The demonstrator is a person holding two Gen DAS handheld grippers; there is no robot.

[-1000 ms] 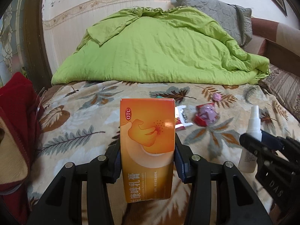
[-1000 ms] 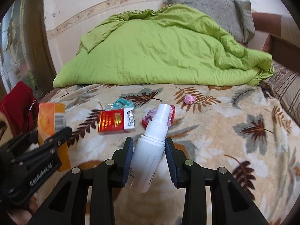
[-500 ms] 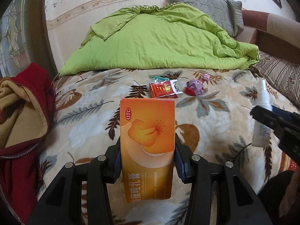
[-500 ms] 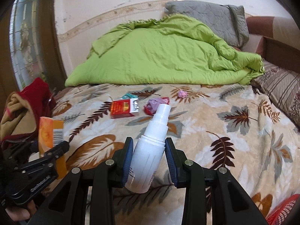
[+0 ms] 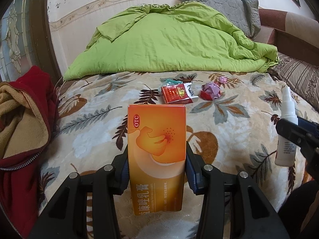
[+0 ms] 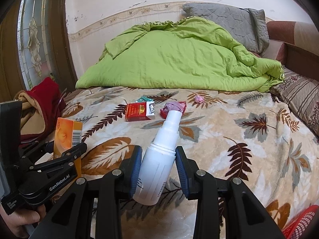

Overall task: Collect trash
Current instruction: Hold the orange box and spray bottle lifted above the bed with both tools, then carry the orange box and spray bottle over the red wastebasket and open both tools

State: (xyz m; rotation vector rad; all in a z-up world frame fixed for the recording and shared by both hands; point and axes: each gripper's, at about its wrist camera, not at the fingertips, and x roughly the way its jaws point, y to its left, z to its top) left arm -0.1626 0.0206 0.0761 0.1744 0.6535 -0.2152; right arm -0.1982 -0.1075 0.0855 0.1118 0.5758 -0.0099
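My left gripper (image 5: 156, 157) is shut on an upright orange medicine box (image 5: 156, 151), held above the bed; it also shows in the right wrist view (image 6: 66, 134). My right gripper (image 6: 158, 160) is shut on a white spray bottle (image 6: 159, 159), tilted right; it shows at the right edge of the left wrist view (image 5: 287, 127). On the leaf-print blanket (image 6: 229, 131) lie a red cigarette pack (image 6: 139, 111), a teal wrapper (image 6: 143, 99), a crumpled purple-and-red wrapper (image 6: 175, 107) and a small pink paper ball (image 6: 199, 99).
A green quilt (image 6: 179, 59) and grey pillow (image 6: 225, 20) fill the far side of the bed. A red and tan jacket (image 5: 24, 123) lies at the left. A red mesh basket (image 6: 301, 225) shows at the lower right corner. A striped pillow (image 6: 299, 97) is at right.
Both grippers have pulled back from the bed with their objects still held; the trash on the blanket looks farther off. The red basket came into the right wrist view.
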